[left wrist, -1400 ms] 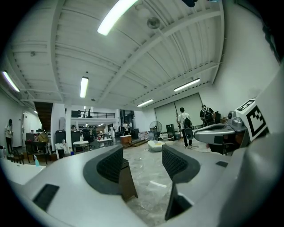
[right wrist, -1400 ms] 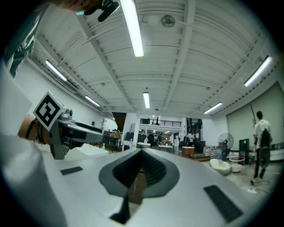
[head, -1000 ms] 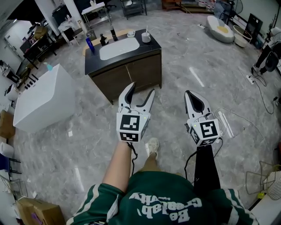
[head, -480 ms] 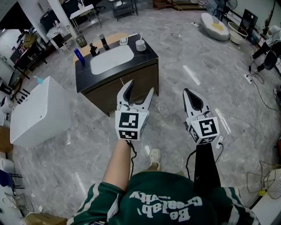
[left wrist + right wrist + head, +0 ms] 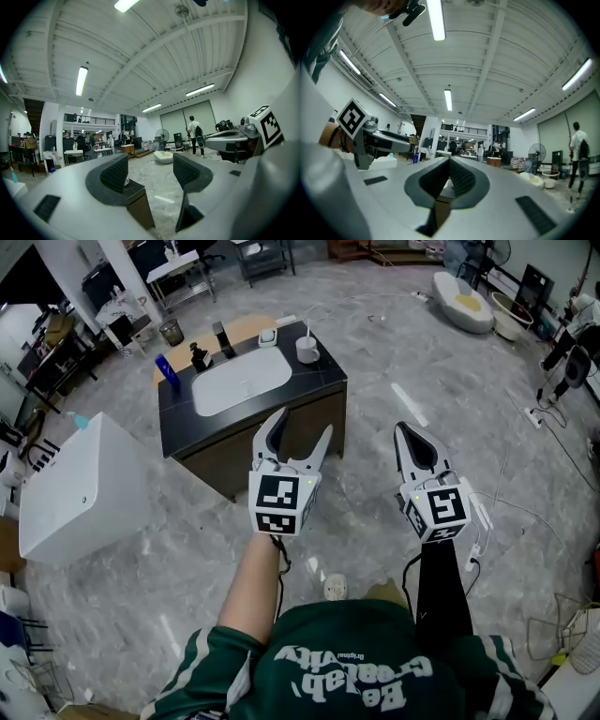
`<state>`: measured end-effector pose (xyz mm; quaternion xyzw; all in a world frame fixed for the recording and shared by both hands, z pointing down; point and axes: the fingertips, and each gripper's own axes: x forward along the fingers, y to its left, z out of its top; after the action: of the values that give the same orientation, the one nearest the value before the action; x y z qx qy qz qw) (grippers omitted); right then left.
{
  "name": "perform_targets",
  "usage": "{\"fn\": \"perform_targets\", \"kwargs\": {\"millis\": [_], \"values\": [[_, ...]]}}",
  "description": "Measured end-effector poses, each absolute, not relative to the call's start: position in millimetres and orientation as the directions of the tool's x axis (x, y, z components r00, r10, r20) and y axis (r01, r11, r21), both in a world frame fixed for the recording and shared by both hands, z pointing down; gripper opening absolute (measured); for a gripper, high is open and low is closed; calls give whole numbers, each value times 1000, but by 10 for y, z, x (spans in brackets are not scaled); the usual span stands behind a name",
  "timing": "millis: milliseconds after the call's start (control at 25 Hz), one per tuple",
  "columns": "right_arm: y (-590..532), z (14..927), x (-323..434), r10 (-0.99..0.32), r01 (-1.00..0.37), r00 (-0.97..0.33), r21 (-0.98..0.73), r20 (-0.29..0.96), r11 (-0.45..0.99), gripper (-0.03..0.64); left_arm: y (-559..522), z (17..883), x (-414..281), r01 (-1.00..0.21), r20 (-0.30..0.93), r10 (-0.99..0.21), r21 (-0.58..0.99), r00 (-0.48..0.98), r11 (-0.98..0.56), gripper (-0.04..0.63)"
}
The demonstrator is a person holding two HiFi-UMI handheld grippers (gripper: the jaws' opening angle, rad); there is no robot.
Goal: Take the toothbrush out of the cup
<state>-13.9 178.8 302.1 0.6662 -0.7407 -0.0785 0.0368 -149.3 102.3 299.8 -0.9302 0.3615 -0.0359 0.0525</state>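
Okay — toothbrush (image 5: 303, 332): I'm guessing light, stiff, slick, so I'm aiming for the handle above the cup (image 5: 307, 350).
Left gripper (image 5: 303, 424): hanging spread, empty.
Right gripper (image 5: 405, 431): sitting pressed together — empty.

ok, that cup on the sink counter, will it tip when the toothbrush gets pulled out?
Possibly. The cup looks small and likely light, standing free near a corner of the counter, so a sideways pull could tip or slide it. The toothbrush sticks up above the rim; a straight upward lift probably frees it. Material too small to tell.
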Motion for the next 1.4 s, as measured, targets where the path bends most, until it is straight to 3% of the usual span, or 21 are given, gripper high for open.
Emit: {"fn": "perform_targets", "kwargs": {"millis": [760,1400], "values": [[290,3223,368,-981,-982,-148,139,-123,130,4,-363,3343,-1006,-703,28,-709,-110,705,-703,302],[-2462,3226,1481,-960,-956,-263,159,-93,246,3,-2894,3572,128,-754,106,-757,-73,645,-653,307]]}}
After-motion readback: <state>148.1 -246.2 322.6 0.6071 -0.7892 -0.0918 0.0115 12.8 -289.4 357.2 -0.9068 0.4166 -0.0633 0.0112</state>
